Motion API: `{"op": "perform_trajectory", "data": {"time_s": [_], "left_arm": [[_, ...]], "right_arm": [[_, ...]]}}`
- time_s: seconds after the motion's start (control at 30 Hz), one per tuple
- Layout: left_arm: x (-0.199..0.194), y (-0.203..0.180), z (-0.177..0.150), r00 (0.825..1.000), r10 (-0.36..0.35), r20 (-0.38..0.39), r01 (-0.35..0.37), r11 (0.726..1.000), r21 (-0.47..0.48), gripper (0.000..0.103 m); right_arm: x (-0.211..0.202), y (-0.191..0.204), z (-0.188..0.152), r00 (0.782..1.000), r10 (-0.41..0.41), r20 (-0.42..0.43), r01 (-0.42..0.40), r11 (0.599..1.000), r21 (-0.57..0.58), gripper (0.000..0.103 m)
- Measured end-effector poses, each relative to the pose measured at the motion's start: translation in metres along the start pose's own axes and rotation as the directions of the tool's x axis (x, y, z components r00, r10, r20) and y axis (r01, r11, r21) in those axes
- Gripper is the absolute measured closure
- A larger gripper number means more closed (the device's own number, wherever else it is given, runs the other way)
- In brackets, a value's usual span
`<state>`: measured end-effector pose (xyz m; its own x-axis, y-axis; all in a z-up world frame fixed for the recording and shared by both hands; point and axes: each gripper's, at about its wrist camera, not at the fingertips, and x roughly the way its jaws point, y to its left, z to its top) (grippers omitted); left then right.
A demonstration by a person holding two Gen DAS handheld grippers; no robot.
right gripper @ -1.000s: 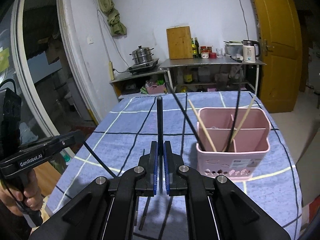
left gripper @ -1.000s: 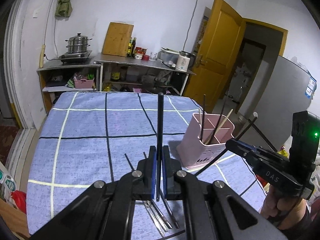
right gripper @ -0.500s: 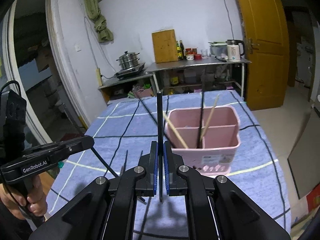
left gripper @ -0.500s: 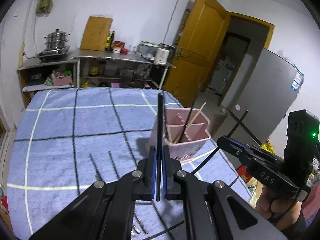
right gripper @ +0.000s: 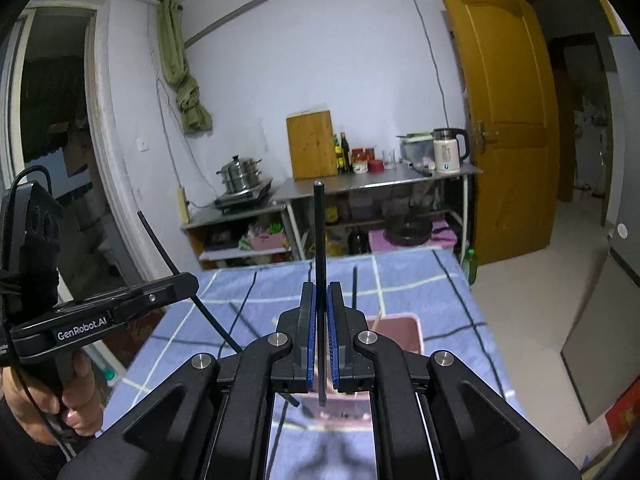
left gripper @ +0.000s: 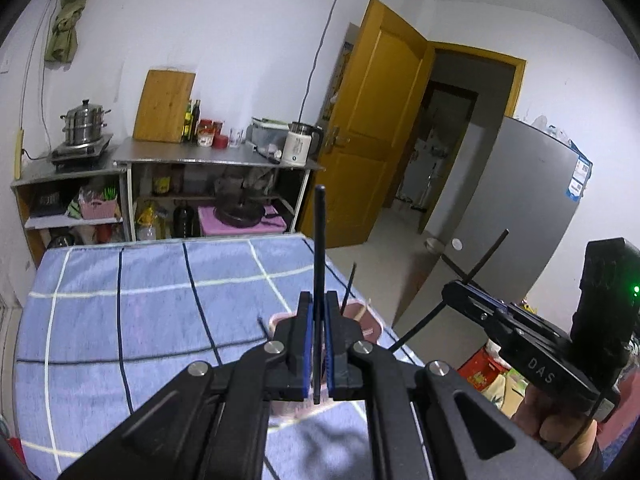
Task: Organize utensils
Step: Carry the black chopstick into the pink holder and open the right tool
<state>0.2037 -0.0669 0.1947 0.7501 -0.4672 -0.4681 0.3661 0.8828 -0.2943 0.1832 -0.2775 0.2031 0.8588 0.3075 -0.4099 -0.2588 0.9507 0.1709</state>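
Black chopstick (left gripper: 319, 240) upright, pinched by left gripper (left gripper: 319, 344), right gripper (right gripper: 320, 340) pinching another, apparently above pink holder (right gripper: 404, 332).

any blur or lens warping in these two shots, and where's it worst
Left wrist view: the checked cloth and pink holder are motion-smeared; the door bows from fisheye. Right wrist view: sharper, though the doorway curves at the edge and the holder is soft behind the right gripper.

The cloth (left gripper: 140, 304) is blue with white and dark lines; the holder (right gripper: 400, 334) is pink; the door (right gripper: 508, 120) is yellow.
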Motion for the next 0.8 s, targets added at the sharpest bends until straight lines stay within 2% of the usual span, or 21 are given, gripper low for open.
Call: {"op": "perform_trajectory", "data": {"time_s": [0.13,0.3,0.57,0.8], "left_arm": [[0.014,-0.001,0.01,1.0,0.014,0.005,-0.014,1.0,0.009,0.098],[0.035,0.001,0.006,1.0,0.018,-0.015,-0.018,1.0,0.014,0.098],[0.071,0.011,-0.015,0.997,0.028,-0.077,-0.028,1.0,0.0,0.097],[0.083,0.016,-0.031,0.993,0.042,-0.106,-0.041,0.999,0.013,0.097]], "right_arm": [[0.009,-0.004,0.009,1.0,-0.006,0.007,0.005,1.0,0.007,0.098],[0.029,-0.013,0.005,1.0,-0.004,-0.009,0.005,1.0,0.023,0.098],[0.058,-0.024,-0.017,0.998,-0.01,-0.067,0.013,0.999,0.039,0.098],[0.081,-0.034,-0.041,0.992,-0.018,-0.124,0.024,0.998,0.049,0.098]]}}
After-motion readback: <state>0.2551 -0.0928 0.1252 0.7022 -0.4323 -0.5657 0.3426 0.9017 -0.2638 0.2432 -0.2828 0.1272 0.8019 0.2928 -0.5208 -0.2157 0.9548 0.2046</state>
